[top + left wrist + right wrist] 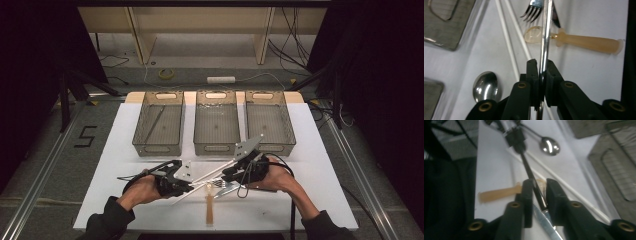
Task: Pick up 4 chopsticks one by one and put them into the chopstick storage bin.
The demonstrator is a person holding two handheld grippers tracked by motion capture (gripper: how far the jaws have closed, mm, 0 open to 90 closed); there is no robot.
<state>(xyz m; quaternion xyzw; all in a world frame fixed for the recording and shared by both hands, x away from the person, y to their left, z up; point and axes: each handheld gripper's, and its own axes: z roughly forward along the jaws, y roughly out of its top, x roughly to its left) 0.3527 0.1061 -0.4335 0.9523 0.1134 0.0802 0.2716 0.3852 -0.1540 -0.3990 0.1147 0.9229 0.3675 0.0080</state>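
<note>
High view: two forearms entering from six o'clock, wrists bent inward so both hands meet near the table's (125, 150) front centre. Left gripper (187, 186) pointing toward three o'clock, right gripper (227, 176) toward nine o'clock, tips close together over mixed cutlery. Three bins (216, 129) in a row at twelve o'clock; amber spoon (209, 207) lying toward six o'clock.

Left gripper view: jaws pressed together on a steel knife (545, 37), blade running up to twelve o'clock. Fork (532, 10) at twelve, amber spoon at two, steel spoon (485, 86) at eight, chopsticks (510, 40) slanting at eleven.

Right gripper view: jaws slightly apart, knife passing between them, untouched on the right side. Left gripper clamped on it at eleven o'clock.
</note>
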